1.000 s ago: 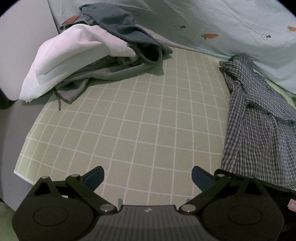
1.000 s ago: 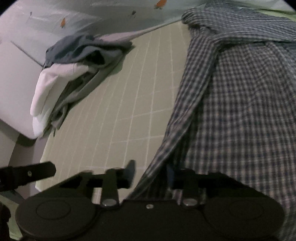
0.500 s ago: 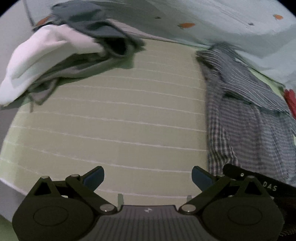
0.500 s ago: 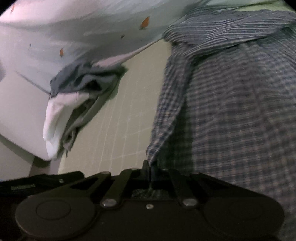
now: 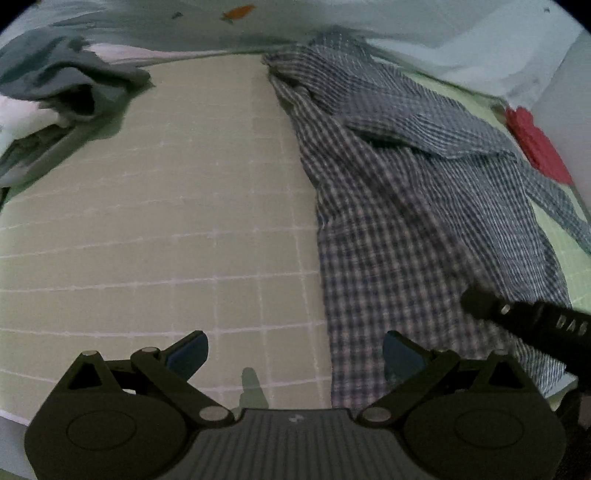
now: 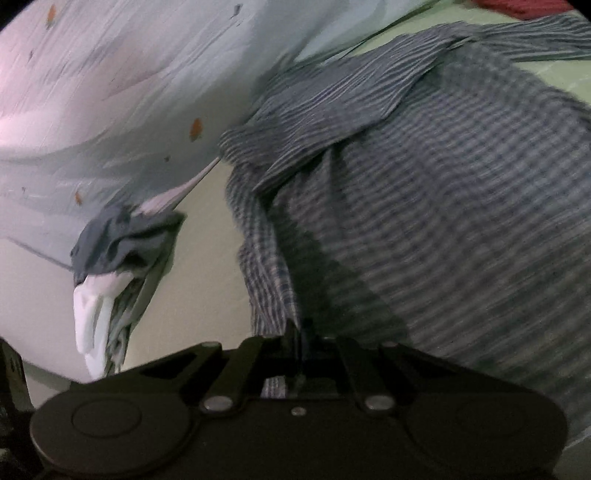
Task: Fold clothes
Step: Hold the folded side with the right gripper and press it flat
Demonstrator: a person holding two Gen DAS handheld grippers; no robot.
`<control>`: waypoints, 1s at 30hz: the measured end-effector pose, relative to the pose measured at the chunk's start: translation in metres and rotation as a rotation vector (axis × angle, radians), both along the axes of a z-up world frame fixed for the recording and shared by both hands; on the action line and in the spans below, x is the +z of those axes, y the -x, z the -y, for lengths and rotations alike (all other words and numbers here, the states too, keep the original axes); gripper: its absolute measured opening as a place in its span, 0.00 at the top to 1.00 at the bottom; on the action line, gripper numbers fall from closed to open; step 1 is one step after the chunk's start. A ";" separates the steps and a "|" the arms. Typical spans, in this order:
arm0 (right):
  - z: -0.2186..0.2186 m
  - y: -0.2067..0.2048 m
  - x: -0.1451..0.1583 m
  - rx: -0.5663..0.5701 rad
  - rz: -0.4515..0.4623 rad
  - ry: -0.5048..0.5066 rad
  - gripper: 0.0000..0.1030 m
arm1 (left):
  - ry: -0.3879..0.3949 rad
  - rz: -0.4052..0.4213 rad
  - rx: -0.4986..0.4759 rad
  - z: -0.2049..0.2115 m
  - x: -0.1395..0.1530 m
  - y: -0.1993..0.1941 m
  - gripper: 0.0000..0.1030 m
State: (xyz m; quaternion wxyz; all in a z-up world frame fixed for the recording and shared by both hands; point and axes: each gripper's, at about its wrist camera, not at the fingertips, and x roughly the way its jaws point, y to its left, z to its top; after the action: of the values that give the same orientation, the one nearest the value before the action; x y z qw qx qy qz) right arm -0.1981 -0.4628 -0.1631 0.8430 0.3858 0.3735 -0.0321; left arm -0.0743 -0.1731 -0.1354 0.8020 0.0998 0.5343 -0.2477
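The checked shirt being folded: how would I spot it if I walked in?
Find the pale green grid-patterned sheet. The checked shirt sprawls over its right side, one edge pinched by the right gripper. Unlike the plain grey-and-white clothes pile at left, it has fine blue-and-white checks.

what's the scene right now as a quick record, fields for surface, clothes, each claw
surface: green grid sheet
shirt: checked shirt spread on the right part of the sheet, collar end far from the camera
pile: grey and white clothes pile at the far left, apart from the shirt
backdrop: pale blue quilt with small orange prints
left claw: left claw open, holding nothing, above the shirt's left edge
right claw: right claw shut on the shirt's edge
other: red item at far right, too blurred to identify
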 end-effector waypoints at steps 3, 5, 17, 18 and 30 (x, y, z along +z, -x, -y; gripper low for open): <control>0.011 0.001 -0.002 -0.001 -0.015 0.007 0.98 | -0.018 -0.016 0.010 0.004 -0.005 0.003 0.03; 0.018 0.002 -0.003 -0.001 -0.024 0.011 0.98 | -0.029 -0.027 0.017 0.007 -0.009 0.004 0.03; 0.011 -0.002 -0.027 0.161 -0.179 0.238 0.91 | -0.083 -0.081 0.093 0.014 -0.026 0.007 0.03; 0.011 -0.002 -0.026 0.161 -0.179 0.232 0.85 | -0.083 -0.081 0.101 0.014 -0.026 0.007 0.03; 0.030 -0.020 -0.006 0.050 -0.135 0.215 0.41 | -0.063 0.002 0.179 0.021 -0.005 -0.010 0.03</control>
State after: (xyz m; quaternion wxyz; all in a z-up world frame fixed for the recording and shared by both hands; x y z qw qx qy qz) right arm -0.1784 -0.4929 -0.1695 0.8529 0.2808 0.4334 -0.0768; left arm -0.0639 -0.1943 -0.1402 0.8181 0.0772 0.5476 -0.1579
